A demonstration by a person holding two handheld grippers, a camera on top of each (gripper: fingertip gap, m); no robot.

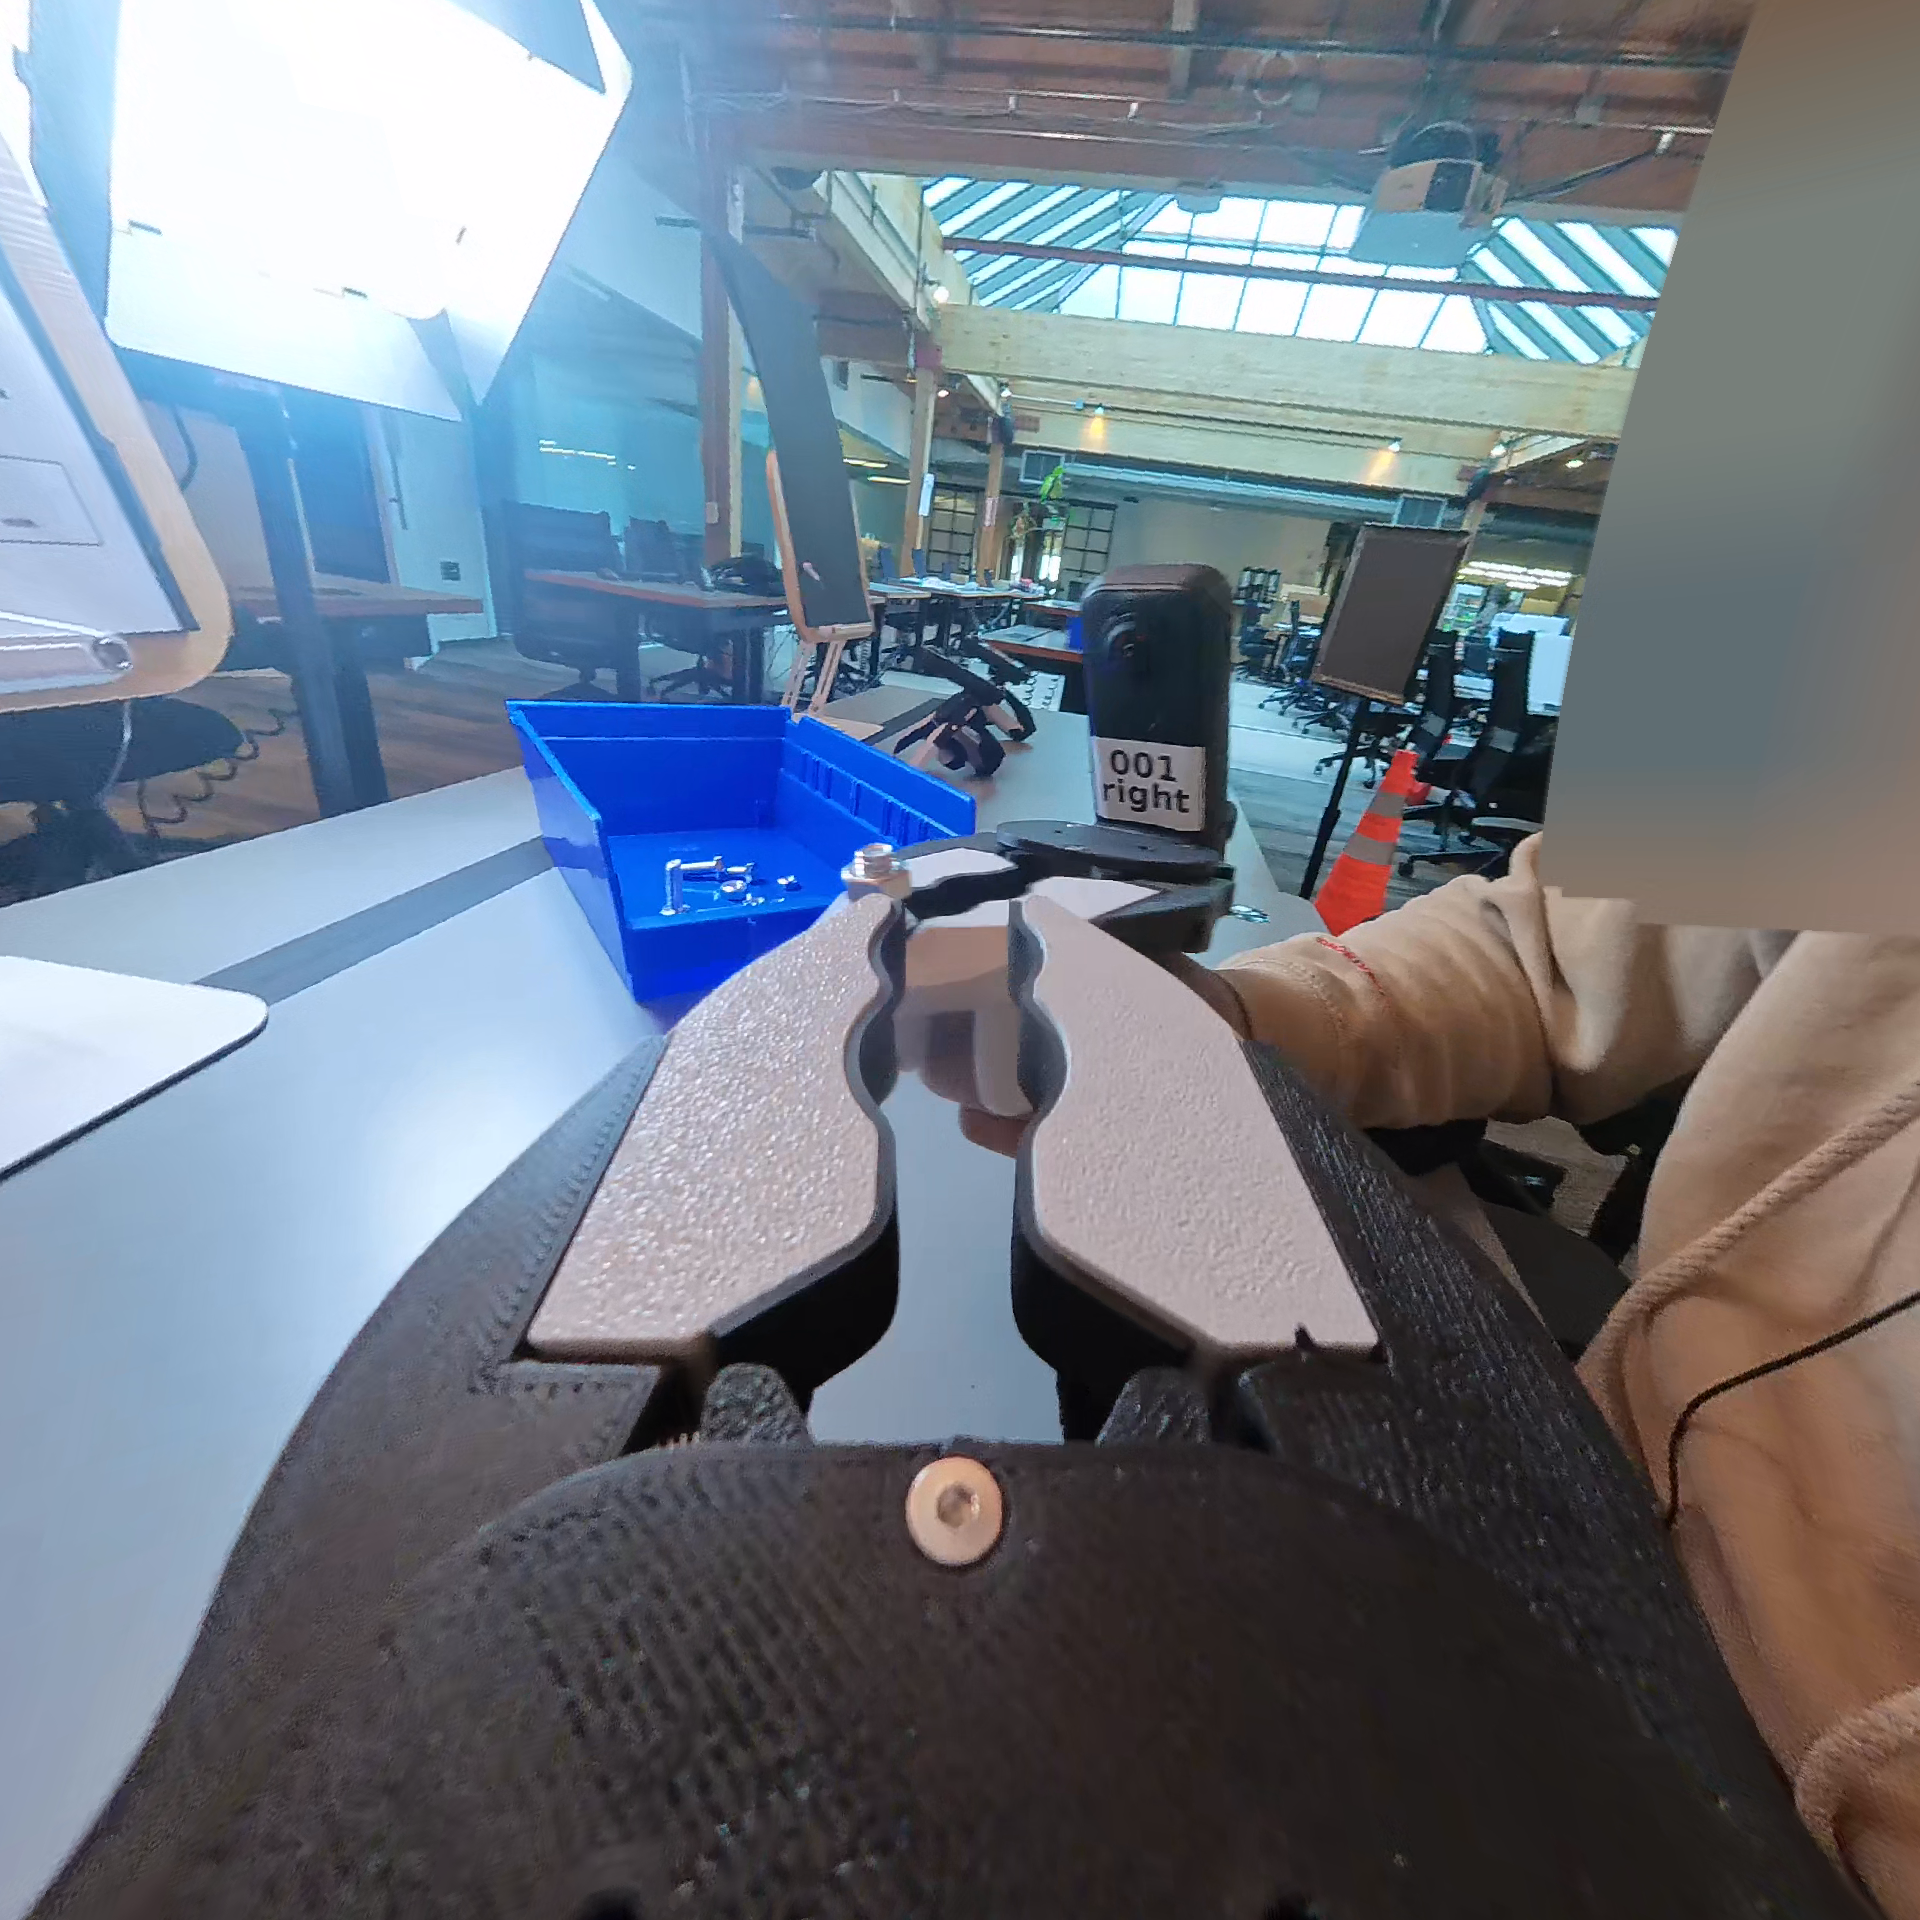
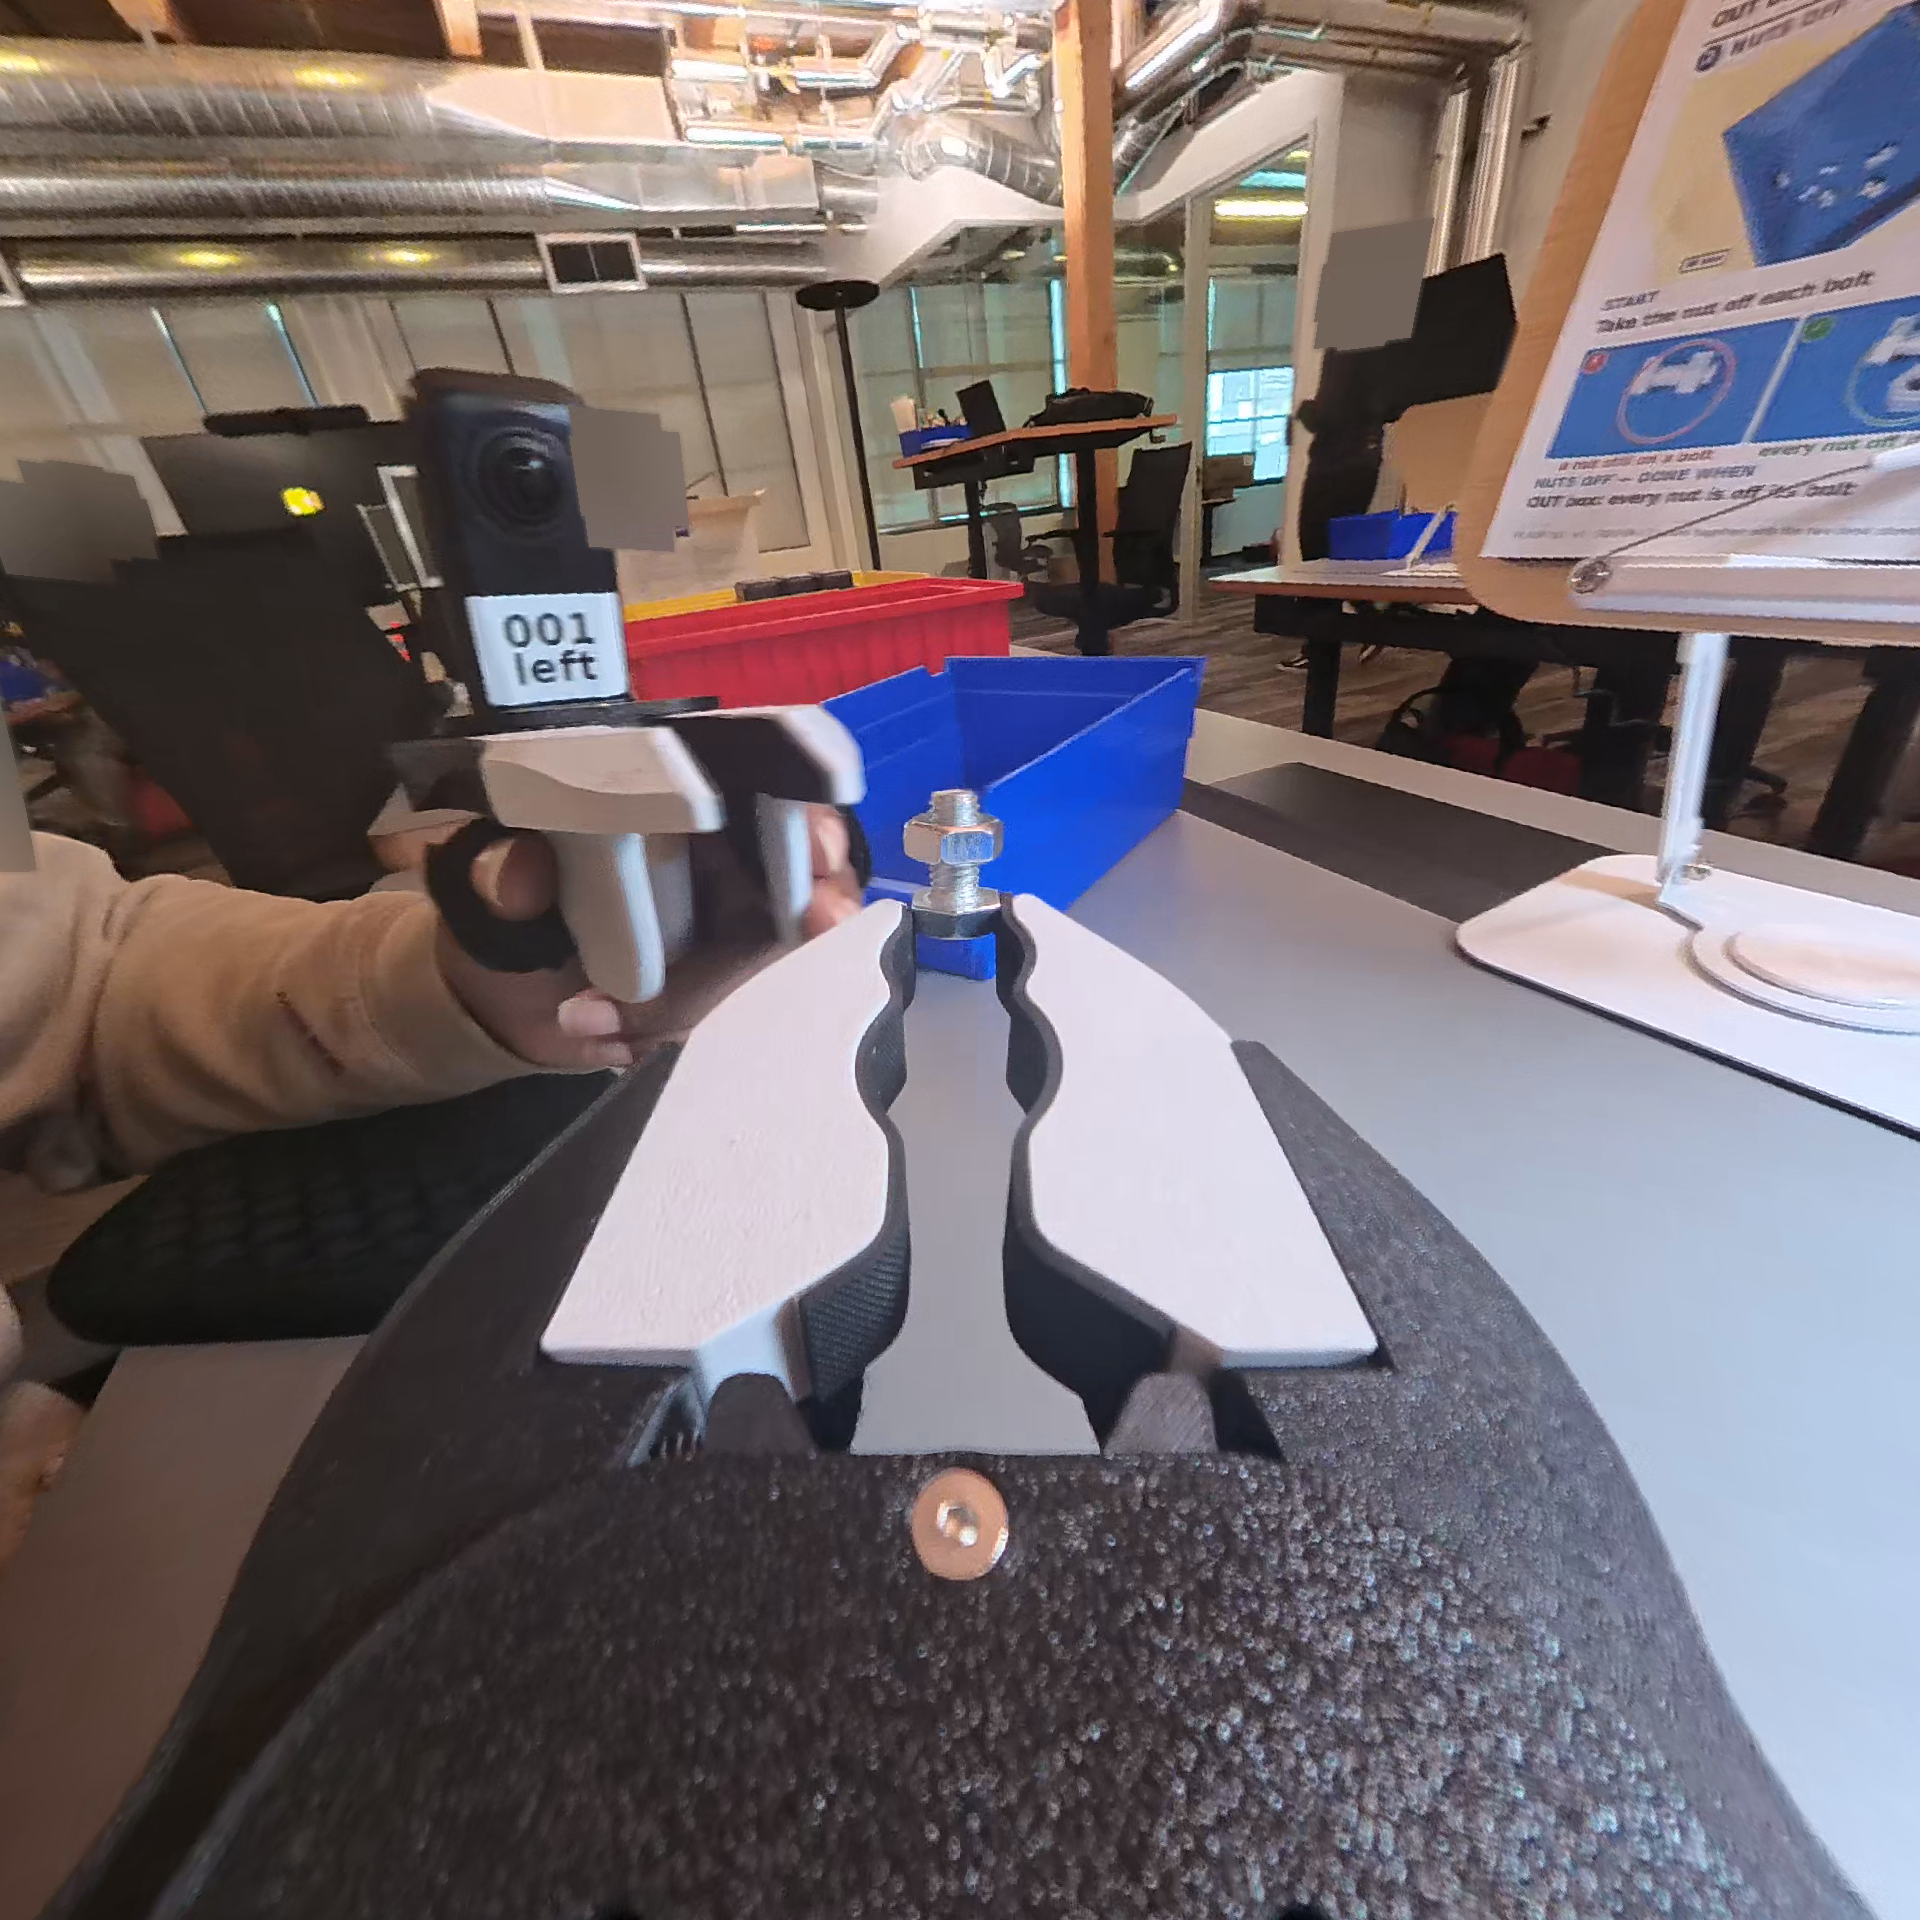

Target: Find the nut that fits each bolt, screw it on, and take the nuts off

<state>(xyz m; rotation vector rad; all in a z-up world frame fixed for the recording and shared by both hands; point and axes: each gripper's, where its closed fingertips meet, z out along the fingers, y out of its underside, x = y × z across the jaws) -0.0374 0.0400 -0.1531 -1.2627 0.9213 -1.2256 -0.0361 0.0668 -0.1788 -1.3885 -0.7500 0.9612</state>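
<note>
My right gripper [image 2: 954, 940] is shut on the head of a silver bolt [image 2: 954, 883] and holds it upright above the grey table. A hex nut [image 2: 953, 836] sits high on its thread. In the left wrist view the right gripper [image 1: 891, 891] holds the bolt and nut [image 1: 878, 871] just past my left fingertips. My left gripper [image 1: 956, 935] is open by a narrow gap and empty. In the right wrist view the left gripper [image 2: 707, 883] hangs just left of the bolt, apart from it. A blue bin [image 1: 582, 790] behind holds several loose bolts and nuts [image 1: 722, 883].
A white stand base [image 2: 1558, 935] with an instruction board [image 2: 1714, 312] stands at the right of the table; the base also shows in the left wrist view [image 1: 104, 1039]. A red bin [image 2: 831, 634] sits behind the blue bin [image 2: 1091, 748]. A beige sleeve [image 1: 1507, 1029] reaches in. The grippers are tip to tip, or close to it.
</note>
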